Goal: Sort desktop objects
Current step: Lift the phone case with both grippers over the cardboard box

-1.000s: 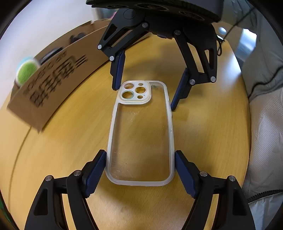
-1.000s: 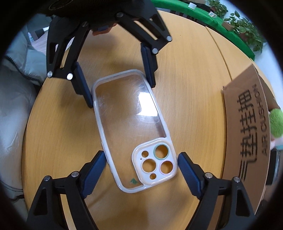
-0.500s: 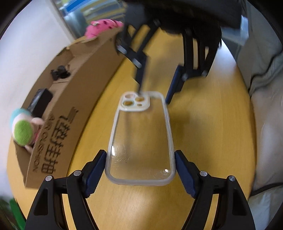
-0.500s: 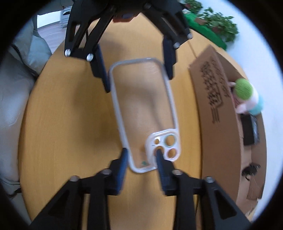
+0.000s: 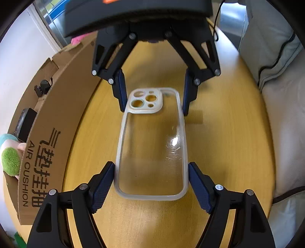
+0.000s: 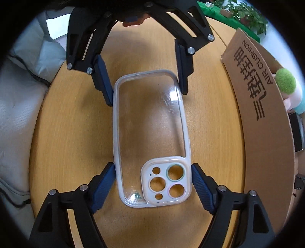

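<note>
Round wooden tabletop (image 5: 225, 156), white wall (image 5: 17, 49) (left wrist view), grey cushioned seat (image 5: 284, 118) alongside, green-covered ledge with potted plants (image 6: 246, 15) beyond.

Clear phone case (image 5: 152, 145), white-rimmed

Bare wooden table (image 5: 225, 145) open right of left gripper (image 5: 151, 183).
Cardboard box (image 5: 57, 122) wall blocks its left; right gripper (image 5: 152, 95) straight ahead; grey cushion (image 5: 282, 114) past table edge.

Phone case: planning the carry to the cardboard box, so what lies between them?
Bare wooden table separates the phone case from the cardboard box; left wrist view.
</note>
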A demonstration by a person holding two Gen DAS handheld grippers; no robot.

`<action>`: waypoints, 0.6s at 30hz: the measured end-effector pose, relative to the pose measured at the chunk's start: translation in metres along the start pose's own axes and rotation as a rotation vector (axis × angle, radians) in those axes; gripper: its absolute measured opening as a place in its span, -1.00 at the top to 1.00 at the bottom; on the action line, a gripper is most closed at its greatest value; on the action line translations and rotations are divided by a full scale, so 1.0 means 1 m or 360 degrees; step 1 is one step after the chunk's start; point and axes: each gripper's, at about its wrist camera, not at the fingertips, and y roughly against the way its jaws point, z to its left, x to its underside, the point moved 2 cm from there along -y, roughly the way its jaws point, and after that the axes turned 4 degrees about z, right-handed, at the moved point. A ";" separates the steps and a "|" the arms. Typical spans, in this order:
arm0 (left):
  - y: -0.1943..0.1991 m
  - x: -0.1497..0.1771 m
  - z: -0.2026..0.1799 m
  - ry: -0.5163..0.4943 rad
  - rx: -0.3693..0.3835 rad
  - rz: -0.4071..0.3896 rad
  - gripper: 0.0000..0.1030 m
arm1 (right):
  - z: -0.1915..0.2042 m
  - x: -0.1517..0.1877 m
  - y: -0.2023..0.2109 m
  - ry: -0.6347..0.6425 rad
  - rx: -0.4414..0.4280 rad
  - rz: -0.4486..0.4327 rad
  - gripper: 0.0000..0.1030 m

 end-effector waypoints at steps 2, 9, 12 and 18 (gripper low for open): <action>0.009 -0.004 0.004 -0.0017 -0.0017 -0.0040 -0.57 | -0.001 0.001 0.006 -0.0019 0.0012 -0.0020 -0.52; 0.052 -0.027 0.021 -0.0165 -0.0211 -0.0126 -0.58 | -0.021 0.003 0.054 -0.0046 0.0206 -0.0041 -0.52; 0.072 -0.043 0.048 -0.0238 -0.0309 -0.0140 -0.58 | -0.042 0.006 0.086 -0.0068 0.0326 -0.0071 -0.53; 0.099 -0.077 0.109 -0.0354 -0.0449 -0.0148 -0.58 | -0.106 0.010 0.139 -0.0091 0.0531 -0.0089 -0.53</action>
